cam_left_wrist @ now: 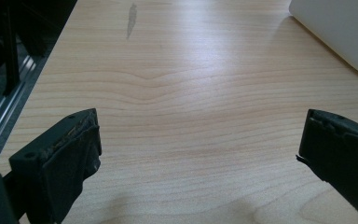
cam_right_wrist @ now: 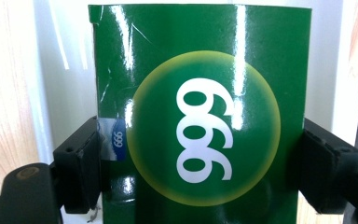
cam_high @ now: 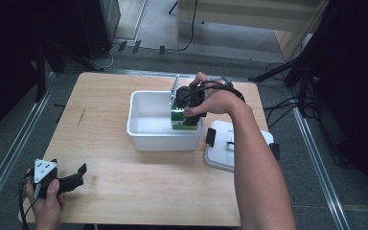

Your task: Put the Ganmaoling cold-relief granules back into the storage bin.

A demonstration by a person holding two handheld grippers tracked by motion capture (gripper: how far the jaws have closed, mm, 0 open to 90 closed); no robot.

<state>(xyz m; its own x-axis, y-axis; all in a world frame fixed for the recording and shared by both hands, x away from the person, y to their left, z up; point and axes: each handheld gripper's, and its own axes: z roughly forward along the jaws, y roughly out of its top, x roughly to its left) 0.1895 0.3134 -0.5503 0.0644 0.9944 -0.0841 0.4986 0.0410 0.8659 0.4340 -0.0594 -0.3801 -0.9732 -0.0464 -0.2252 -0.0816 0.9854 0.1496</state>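
Over on the left, the left gripper [cam_high: 72, 179] sat near the front corner of the wooden table [cam_high: 124, 182] with its jaws spread wide, nothing between them. Middle of the table was a white bin [cam_high: 146, 132], and the right gripper [cam_high: 191, 112] had its jaws clamped on both sides of a glossy green box [cam_right_wrist: 200, 112] printed "999" in white on a yellowish circle, with a small blue "999" tag, held inside the bin's right end. The white lid [cam_high: 220, 151] lay just right of the bin.

Light wooden table [cam_high: 124, 177] bearing a white plastic bin [cam_high: 146, 134] near the middle of the far edge and, just beside that bin toward the right edge, a white lid [cam_high: 220, 153] with black latches lying flat.
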